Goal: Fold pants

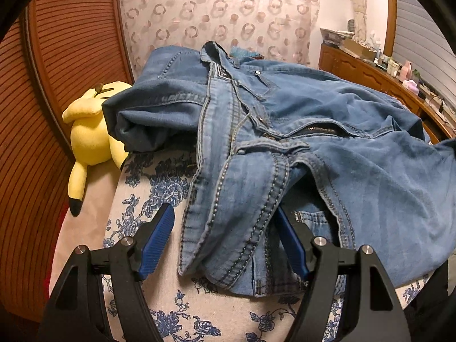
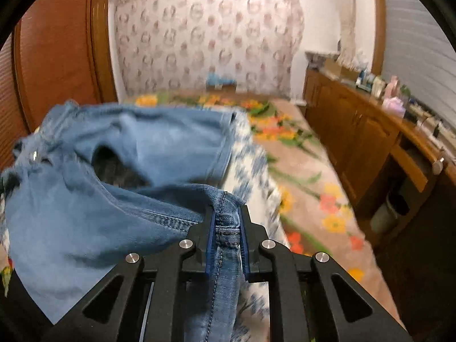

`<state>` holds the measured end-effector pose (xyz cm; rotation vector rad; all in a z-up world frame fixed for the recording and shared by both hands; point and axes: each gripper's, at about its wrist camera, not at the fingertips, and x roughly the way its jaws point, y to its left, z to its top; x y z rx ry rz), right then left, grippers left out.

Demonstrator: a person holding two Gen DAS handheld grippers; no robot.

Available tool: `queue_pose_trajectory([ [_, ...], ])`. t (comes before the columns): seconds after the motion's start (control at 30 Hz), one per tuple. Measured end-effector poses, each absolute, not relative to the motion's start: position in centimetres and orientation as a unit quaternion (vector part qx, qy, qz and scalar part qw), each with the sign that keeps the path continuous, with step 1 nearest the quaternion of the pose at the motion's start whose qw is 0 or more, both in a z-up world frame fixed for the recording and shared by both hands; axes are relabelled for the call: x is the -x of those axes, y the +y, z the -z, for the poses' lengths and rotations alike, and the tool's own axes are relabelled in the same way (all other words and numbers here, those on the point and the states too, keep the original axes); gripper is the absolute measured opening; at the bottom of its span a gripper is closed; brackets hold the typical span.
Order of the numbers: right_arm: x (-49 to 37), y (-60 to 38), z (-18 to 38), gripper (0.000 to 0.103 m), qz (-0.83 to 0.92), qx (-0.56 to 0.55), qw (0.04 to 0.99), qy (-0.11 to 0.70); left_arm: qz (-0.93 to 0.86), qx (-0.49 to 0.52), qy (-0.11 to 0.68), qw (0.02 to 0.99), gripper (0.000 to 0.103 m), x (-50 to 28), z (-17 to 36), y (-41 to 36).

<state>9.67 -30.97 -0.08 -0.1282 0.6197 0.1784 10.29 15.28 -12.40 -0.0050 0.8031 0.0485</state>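
Blue denim pants (image 1: pixel 285 142) lie crumpled on a blue-flowered cloth (image 1: pixel 159 188), waistband and open zipper on top. My left gripper (image 1: pixel 225 213) is open, its blue fingers (image 1: pixel 158 239) standing either side of a waistband fold near the front edge. In the right wrist view my right gripper (image 2: pixel 226 216) is shut on a seamed edge of the pants (image 2: pixel 85 213) and holds it lifted above the surface. The cloth hangs from it, blurred.
A yellow plush toy (image 1: pixel 88 139) lies to the left of the pants by a wooden slatted door (image 1: pixel 42 85). A wooden cabinet (image 2: pixel 356 131) with bottles on top runs along the right. A flowered bedspread (image 2: pixel 299 156) lies below.
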Motion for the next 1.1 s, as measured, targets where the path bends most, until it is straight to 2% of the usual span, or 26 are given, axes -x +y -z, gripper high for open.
queue_pose_trajectory([
  [0.27,-9.6,-29.9,3.0,0.015,-0.073,0.074,0.932,0.347,-0.024,0.007,0.395,0.918,0.073,-10.3,12.8,15.5],
  [0.37,-8.4,-30.1,2.3,0.024,-0.073,0.064,0.934,0.344,-0.023,0.008,0.395,0.918,0.073,-10.3,12.9,15.5],
  [0.43,-7.8,-30.5,1.7,0.042,-0.070,0.061,0.935,0.344,-0.023,0.010,0.395,0.918,0.073,-10.3,12.9,15.4],
  [0.5,-6.5,-31.3,1.2,0.046,-0.067,0.054,0.936,0.342,-0.022,0.012,0.395,0.918,0.073,-10.4,13.0,15.5],
  [1.03,-1.4,-33.1,1.7,0.047,-0.107,0.051,0.912,0.392,-0.022,0.030,0.393,0.919,0.073,-10.3,13.2,15.7],
  [1.1,-1.8,-33.3,1.8,0.047,-0.108,0.049,0.910,0.396,-0.020,0.028,0.392,0.919,0.071,-10.3,13.2,15.7],
])
